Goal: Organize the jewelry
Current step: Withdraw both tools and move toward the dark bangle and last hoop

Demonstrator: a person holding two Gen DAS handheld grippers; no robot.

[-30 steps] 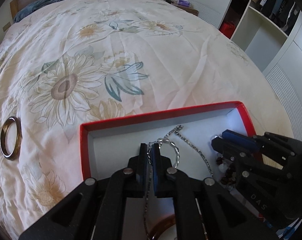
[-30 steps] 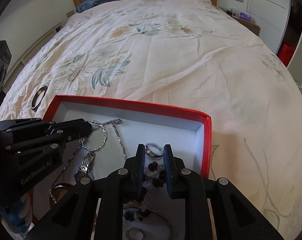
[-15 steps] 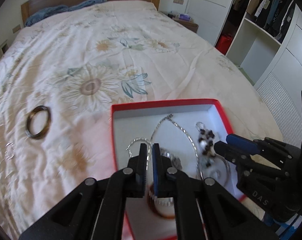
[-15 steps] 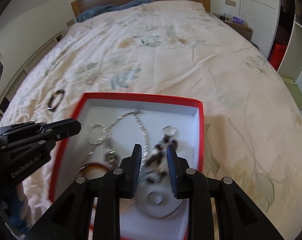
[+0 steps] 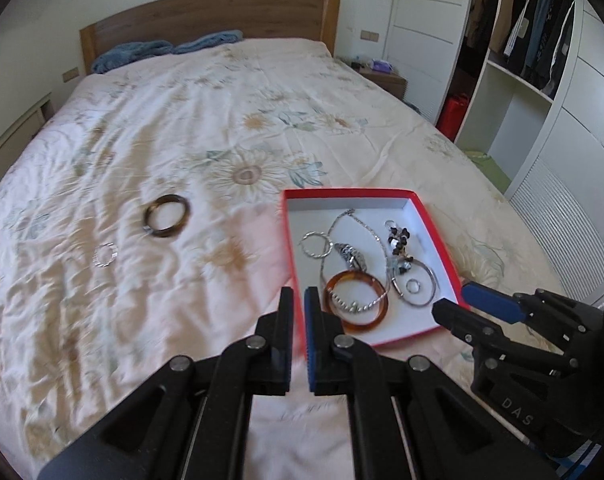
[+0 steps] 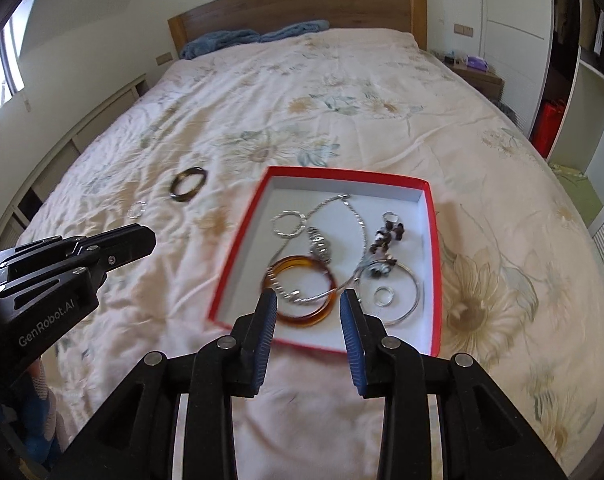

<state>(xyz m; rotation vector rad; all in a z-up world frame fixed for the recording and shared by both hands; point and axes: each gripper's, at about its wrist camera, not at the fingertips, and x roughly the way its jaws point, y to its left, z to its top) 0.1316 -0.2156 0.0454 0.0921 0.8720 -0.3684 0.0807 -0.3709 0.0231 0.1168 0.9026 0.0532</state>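
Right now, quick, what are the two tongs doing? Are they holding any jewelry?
Left tongs: nearly closed, a thin gap, holding nothing.
Right tongs: open wide, holding nothing, above the red box.

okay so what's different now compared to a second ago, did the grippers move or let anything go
Both grippers pulled up and back out of the red box. The right gripper opened wider, empty; the left gripper stayed nearly shut. The dark bangle and small silver ring stayed on the bedspread, outside the box.
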